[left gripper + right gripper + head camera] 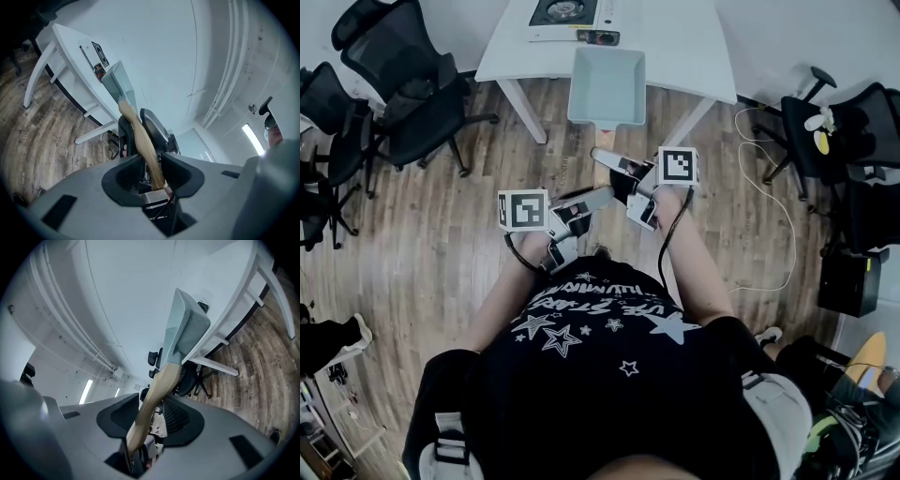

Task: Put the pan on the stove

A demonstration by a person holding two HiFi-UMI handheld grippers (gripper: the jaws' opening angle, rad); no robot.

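Head view: I carry the pan, left gripper and right gripper squeezing its handle. Next, I should lift it onto the stove.

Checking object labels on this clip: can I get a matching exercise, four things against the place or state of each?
Things:
1. pan
2. stove
3. black office chair
4. left gripper

Place or state:
A. on the wood floor, at the head view's left
B. shut on the wooden handle
C. resting on the white table
D. carried up in the air

Pairs: 1-D; 2-C; 3-A; 4-B
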